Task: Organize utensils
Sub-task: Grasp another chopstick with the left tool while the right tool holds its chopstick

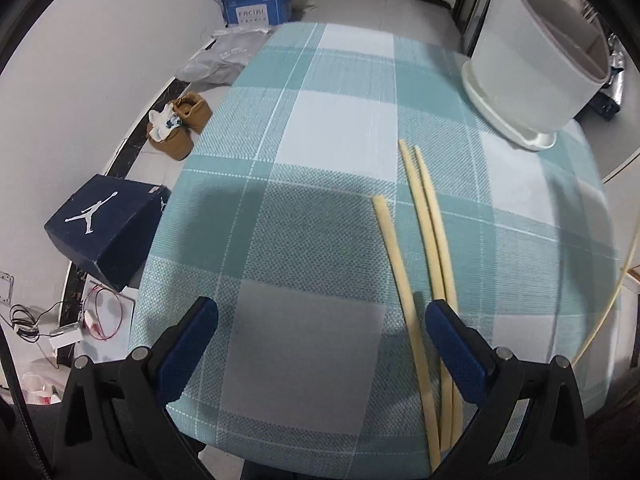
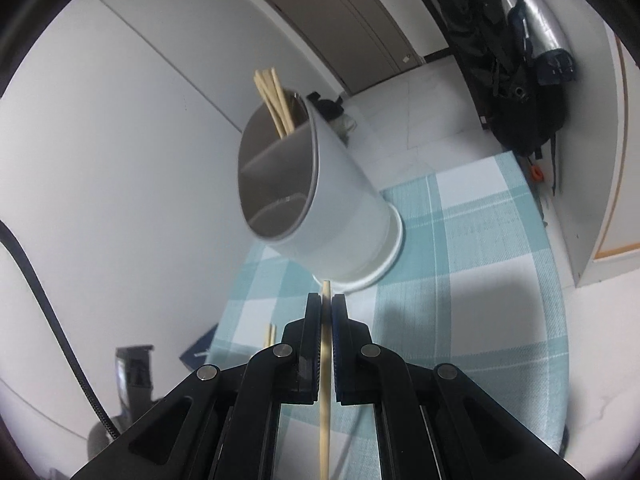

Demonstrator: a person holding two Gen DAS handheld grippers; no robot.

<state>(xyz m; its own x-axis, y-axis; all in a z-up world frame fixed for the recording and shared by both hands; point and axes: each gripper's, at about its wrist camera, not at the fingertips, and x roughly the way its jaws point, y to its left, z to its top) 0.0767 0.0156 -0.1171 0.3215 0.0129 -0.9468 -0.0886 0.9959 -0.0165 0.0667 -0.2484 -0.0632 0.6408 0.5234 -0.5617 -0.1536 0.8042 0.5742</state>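
Right gripper point(image 2: 326, 304): fingers clamped on one chopstick point(image 2: 325, 380), long axis running straight up frame toward the holder point(image 2: 340, 208), which stands just beyond the tip, mouth upper left. Left gripper point(image 1: 320, 320): fingers apart, low over desk point(image 1: 304, 208); three chopsticks point(image 1: 424, 216) lie lengthwise by its right finger.

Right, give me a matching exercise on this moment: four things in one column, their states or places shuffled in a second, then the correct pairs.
Things
1. left gripper
2. right gripper
3. three loose chopsticks
4. utensil holder

States or places
A. lying on the checked tablecloth
B. open, holding nothing
C. standing on the table, chopsticks already in its far compartment
D. shut on a single chopstick

Pairs: 1-B, 2-D, 3-A, 4-C
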